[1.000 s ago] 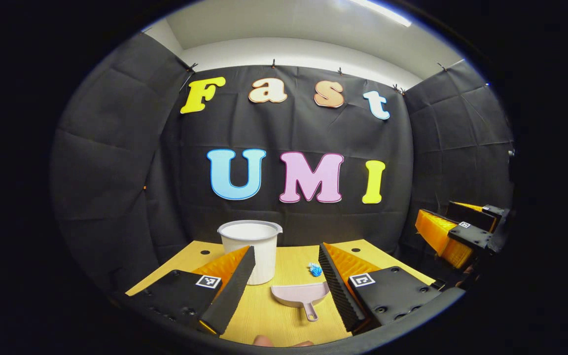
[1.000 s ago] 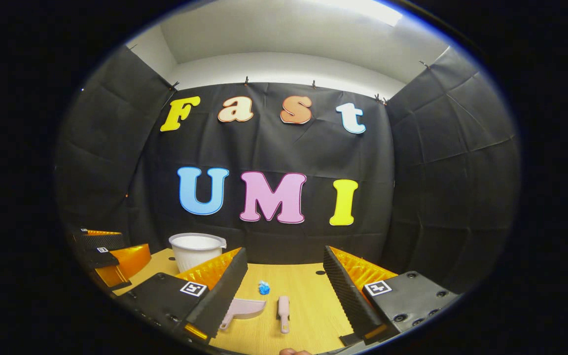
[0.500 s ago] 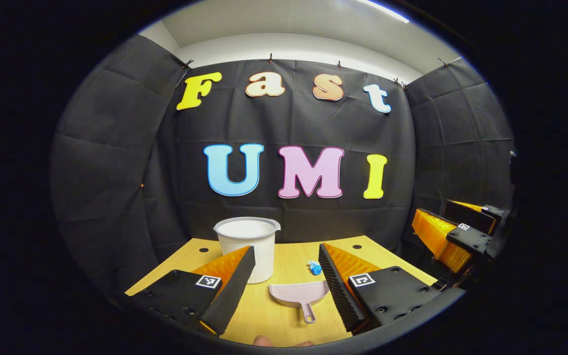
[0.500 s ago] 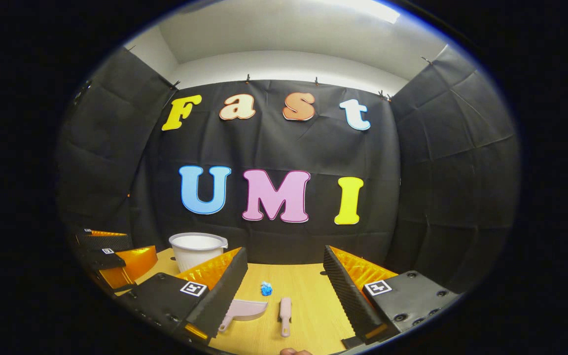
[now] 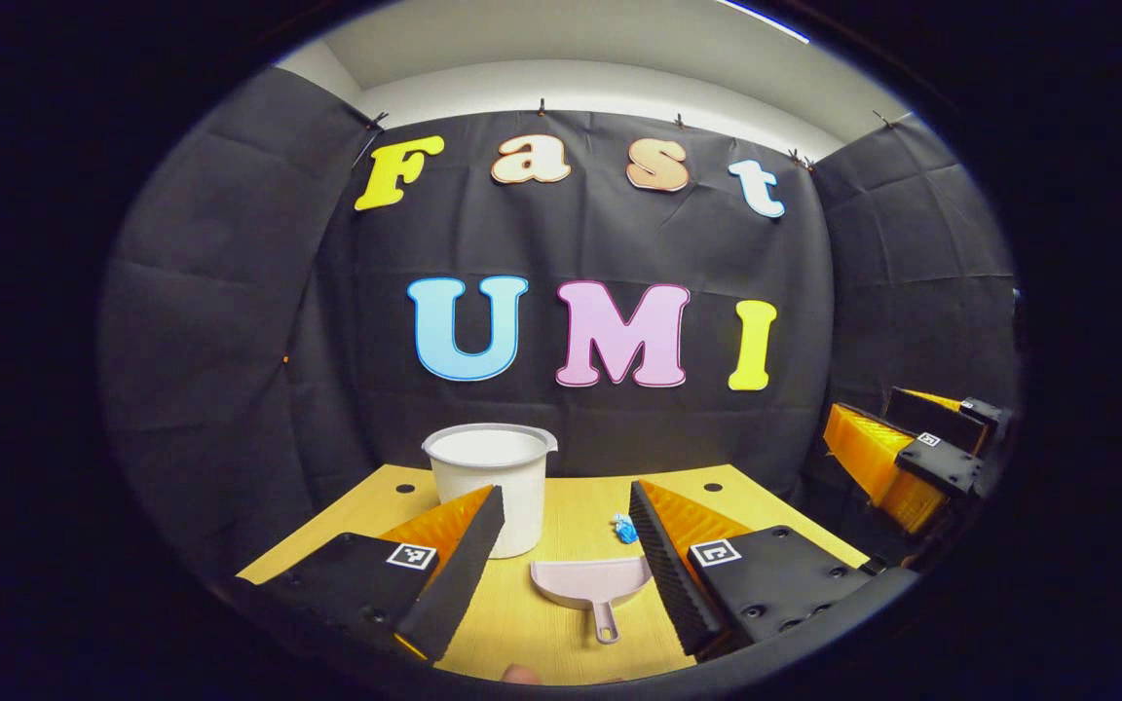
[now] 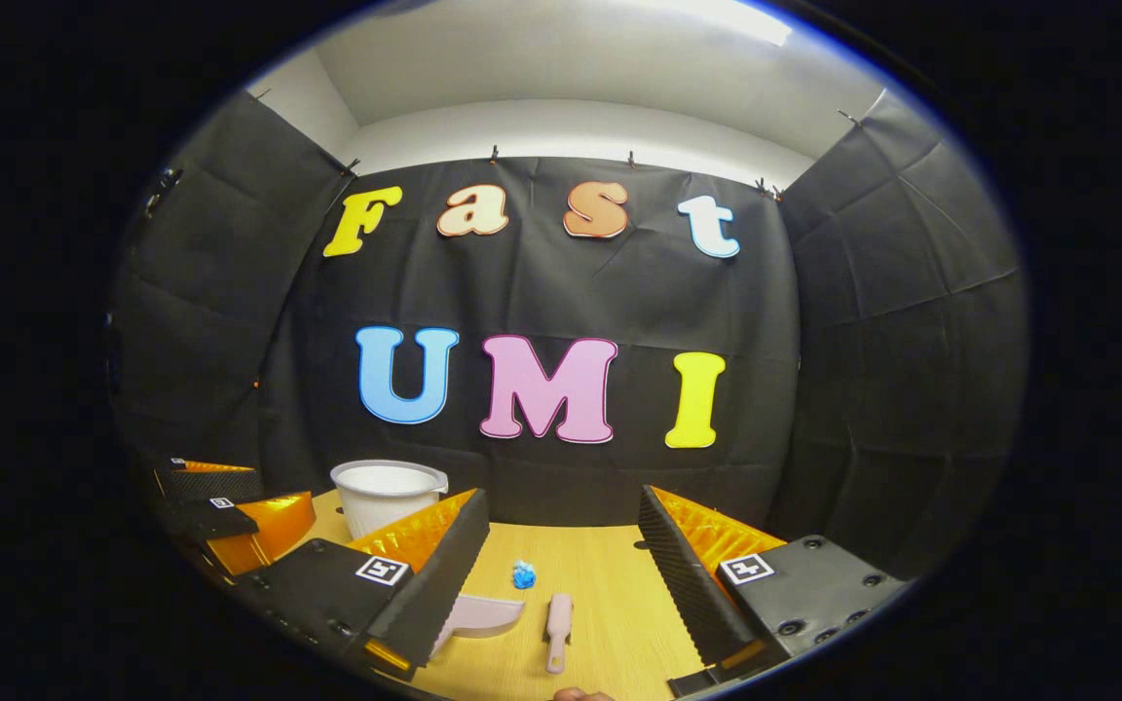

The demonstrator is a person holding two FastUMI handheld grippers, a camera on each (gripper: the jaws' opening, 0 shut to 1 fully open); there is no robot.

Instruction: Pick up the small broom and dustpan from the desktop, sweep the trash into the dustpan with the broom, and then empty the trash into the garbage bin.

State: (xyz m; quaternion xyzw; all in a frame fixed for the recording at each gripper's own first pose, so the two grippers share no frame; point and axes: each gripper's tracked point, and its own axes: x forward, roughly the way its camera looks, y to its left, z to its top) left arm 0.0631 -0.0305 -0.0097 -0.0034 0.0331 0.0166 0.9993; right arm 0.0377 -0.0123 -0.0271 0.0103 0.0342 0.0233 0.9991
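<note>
Desktop (image 6: 610,584); both grippers' jaws wide, empty.

Both views sit low at the desk's (image 5: 561,623) near edge, facing the far wall, sharing the bin (image 5: 490,484) and dustpan (image 6: 478,616).

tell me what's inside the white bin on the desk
The bin stands upright with its mouth open, and the near inner wall looks plain white. Its bottom sits below the rim, so any contents cannot be seen.
</note>
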